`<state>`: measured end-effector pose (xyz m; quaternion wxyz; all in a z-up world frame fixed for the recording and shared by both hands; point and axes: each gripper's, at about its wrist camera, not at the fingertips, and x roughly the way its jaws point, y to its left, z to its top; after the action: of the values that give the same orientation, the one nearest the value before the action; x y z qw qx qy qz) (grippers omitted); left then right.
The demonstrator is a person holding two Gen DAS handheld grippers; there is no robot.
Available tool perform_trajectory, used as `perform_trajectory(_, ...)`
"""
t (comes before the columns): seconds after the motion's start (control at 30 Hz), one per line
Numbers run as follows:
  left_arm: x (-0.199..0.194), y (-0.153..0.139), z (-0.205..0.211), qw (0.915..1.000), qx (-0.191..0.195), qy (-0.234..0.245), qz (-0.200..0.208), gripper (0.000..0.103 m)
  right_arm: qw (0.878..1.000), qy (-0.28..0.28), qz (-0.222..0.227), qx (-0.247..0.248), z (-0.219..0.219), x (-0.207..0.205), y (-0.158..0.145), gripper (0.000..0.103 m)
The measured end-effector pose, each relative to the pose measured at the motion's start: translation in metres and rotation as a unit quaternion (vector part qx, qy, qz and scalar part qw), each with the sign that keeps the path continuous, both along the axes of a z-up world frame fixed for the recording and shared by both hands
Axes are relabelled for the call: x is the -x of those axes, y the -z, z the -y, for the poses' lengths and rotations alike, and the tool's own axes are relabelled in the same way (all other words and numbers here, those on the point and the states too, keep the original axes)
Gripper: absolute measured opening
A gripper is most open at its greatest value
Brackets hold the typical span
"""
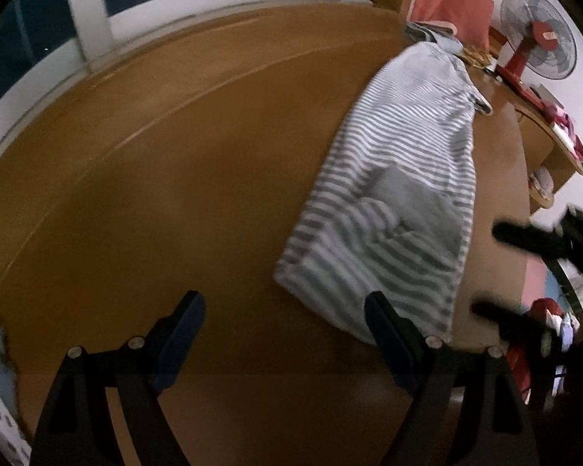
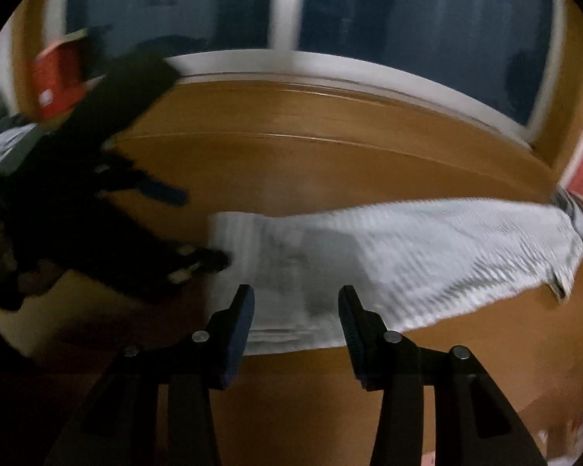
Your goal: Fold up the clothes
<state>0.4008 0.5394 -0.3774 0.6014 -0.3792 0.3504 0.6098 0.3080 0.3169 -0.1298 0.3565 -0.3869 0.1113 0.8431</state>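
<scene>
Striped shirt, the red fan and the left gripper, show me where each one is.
striped shirt [image 1: 400, 163], left wrist view, middle of the folded body.
red fan [image 1: 537, 35], left wrist view, red hub at the grille's centre.
left gripper [image 1: 283, 310], left wrist view, midway between its open fingertips.

The left gripper [image 1: 283, 310] points steeply down with its jaws spread wide and nothing between them. The right gripper [image 2: 296, 305] also tilts downward, its jaws partly apart and empty. Seen from the left wrist, the right gripper sits off to the right, blurred, its fingers [image 1: 524, 239] parted.
</scene>
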Motion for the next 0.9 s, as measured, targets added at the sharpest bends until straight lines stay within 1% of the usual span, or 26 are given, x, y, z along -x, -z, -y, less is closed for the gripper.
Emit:
perform_trajectory(0.07, 0.011, -0.003, 0.007, 0.9999, -0.005, -0.016, -0.003, 0.083, 1.0, -0.027, 0.002, 0.0, 0.011, 0.011, 0.003, 0.046)
perform_trajectory(0.2, 0.024, -0.003, 0.014, 0.9989, -0.008, -0.044, 0.011, 0.083, 0.998, -0.059, 0.021, 0.024, 0.009, 0.036, 0.02, 0.046)
perform_trajectory(0.33, 0.031, 0.0, 0.024, 0.9985, -0.003, -0.054, 0.005, 0.083, 0.996, -0.062, 0.06, 0.007, 0.013, 0.047, 0.036, 0.046)
perform_trajectory(0.4, 0.032, 0.0, 0.03, 0.9984, 0.0, -0.056, 0.006, 0.083, 0.996, -0.058, 0.069, -0.006, 0.015, 0.051, 0.038, 0.044)
perform_trajectory(0.43, 0.032, 0.001, 0.031, 0.9984, 0.001, -0.056, 0.006, 0.083, 0.996, -0.052, 0.073, -0.013, 0.013, 0.052, 0.04, 0.036)
perform_trajectory(0.47, 0.032, 0.002, 0.032, 0.9984, 0.003, -0.057, 0.006, 0.083, 0.996, -0.042, 0.074, -0.018, 0.007, 0.051, 0.044, 0.024)
perform_trajectory(0.5, 0.031, 0.003, 0.032, 0.9984, 0.004, -0.057, 0.004, 0.083, 0.997, -0.037, 0.067, -0.015, 0.005, 0.05, 0.042, 0.023)
perform_trajectory(0.53, 0.031, 0.004, 0.032, 0.9984, 0.005, -0.056, 0.002, 0.083, 0.998, -0.032, 0.06, -0.011, 0.002, 0.048, 0.04, 0.019)
perform_trajectory(0.57, 0.03, 0.004, 0.032, 0.9985, 0.006, -0.055, 0.0, 0.083, 0.998, -0.029, 0.051, -0.005, 0.0, 0.046, 0.037, 0.016)
perform_trajectory(0.63, 0.026, 0.004, 0.03, 0.9986, 0.005, -0.052, -0.004, 0.083, 0.999, -0.035, 0.024, 0.01, 0.0, 0.042, 0.024, 0.016)
perform_trajectory(0.77, 0.018, -0.004, 0.027, 0.9989, 0.001, -0.047, -0.001, 0.083, 0.996, -0.036, -0.058, 0.049, -0.018, 0.016, -0.012, 0.015)
perform_trajectory(0.9, 0.007, -0.013, 0.013, 0.9994, -0.011, -0.033, -0.002, 0.083, 0.988, -0.004, -0.134, 0.083, -0.053, -0.018, -0.04, 0.015)
